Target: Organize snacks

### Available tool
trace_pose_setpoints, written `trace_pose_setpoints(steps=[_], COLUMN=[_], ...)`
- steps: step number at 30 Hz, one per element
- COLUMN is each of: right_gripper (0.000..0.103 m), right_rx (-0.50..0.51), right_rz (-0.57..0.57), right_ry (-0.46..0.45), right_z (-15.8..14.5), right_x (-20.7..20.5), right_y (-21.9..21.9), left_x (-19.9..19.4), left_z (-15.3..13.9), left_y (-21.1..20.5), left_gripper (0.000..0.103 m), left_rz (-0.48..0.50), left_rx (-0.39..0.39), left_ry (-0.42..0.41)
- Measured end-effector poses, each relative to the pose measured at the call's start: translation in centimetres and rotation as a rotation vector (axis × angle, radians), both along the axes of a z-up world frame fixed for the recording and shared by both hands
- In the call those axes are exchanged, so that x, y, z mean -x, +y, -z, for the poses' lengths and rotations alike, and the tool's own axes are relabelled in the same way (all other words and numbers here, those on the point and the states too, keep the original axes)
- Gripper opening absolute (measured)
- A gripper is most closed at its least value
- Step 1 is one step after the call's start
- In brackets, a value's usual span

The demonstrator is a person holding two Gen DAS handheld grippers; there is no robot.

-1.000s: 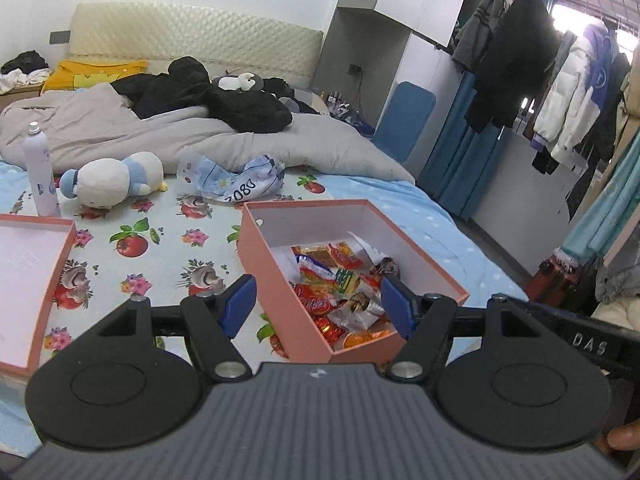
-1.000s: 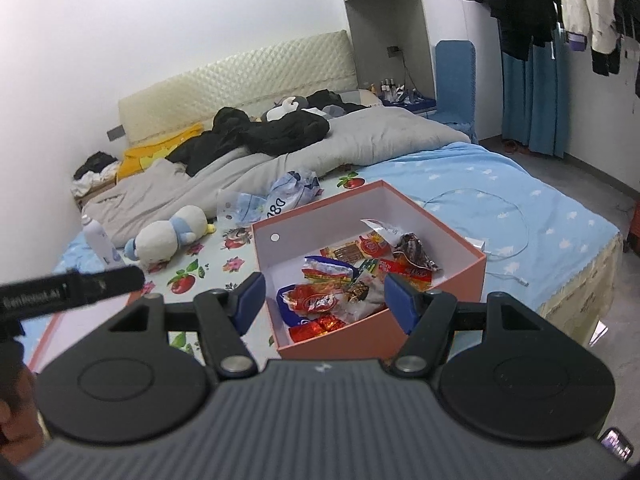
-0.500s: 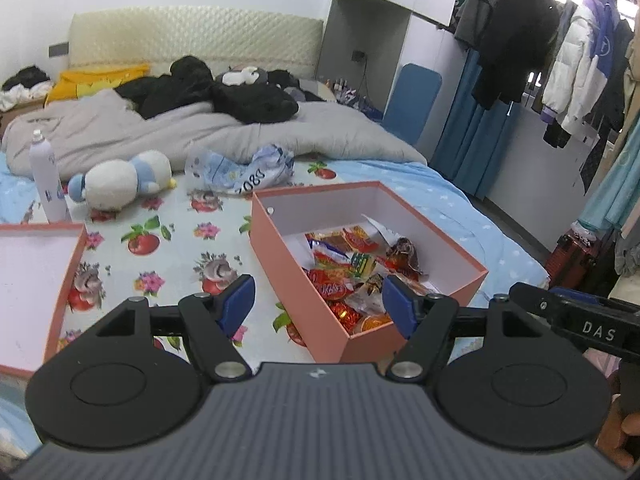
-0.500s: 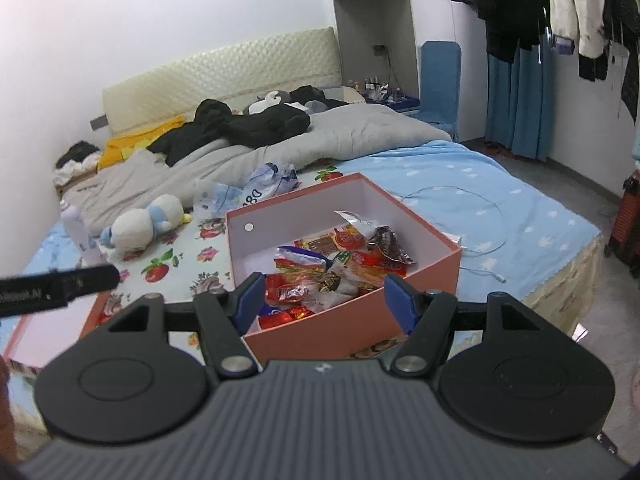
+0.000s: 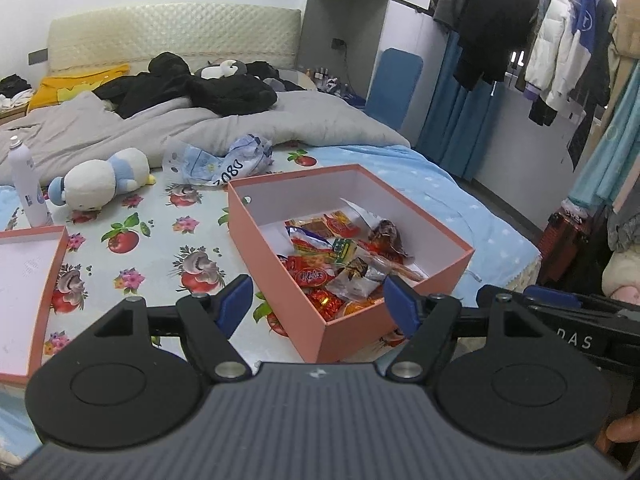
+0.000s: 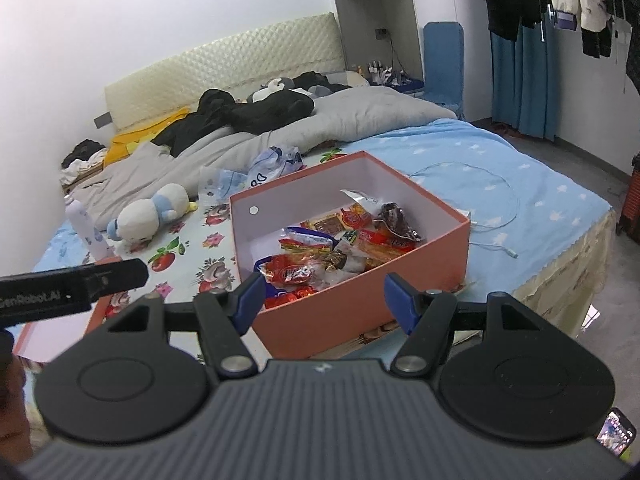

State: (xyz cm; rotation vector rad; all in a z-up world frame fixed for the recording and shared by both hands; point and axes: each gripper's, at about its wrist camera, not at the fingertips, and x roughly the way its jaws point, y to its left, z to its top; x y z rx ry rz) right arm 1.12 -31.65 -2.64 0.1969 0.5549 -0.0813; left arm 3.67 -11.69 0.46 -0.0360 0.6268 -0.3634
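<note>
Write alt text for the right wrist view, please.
An open pink box of wrapped snacks sits on a bed just ahead of the right tool, whose blue-tipped fingers are spread and empty. A plush toy lies beyond it, with the box lid at left.

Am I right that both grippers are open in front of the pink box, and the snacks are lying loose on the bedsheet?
Not quite. Both grippers, left and right, are open before the pink box, but the snacks lie inside it, as the right wrist view shows.
</note>
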Motion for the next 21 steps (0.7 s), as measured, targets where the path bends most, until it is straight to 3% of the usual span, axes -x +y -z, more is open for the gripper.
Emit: trace_pose_setpoints(steps=[12, 15, 21], right_gripper=[0.068, 0.068, 0.068], right_rx=[0.014, 0.031, 0.029], right_rz=[-0.017, -0.017, -0.017], right_ry=[-0.009, -0.011, -0.015], right_z=[-0.1, -0.2, -0.2], right_x=[0.4, 0.3, 0.4], right_y=[0.3, 0.5, 0.7], left_x=[0.8, 1.0, 1.0], left_z=[0.3, 0.2, -0.2], left_y=[-0.4, -0.2, 0.5], left_gripper=[0.077, 0.087, 0.095], left_rz=[-0.004, -0.013, -0.037], left_rx=[-0.010, -0.019, -0.023], left_ry=[-0.004, -0.013, -0.024])
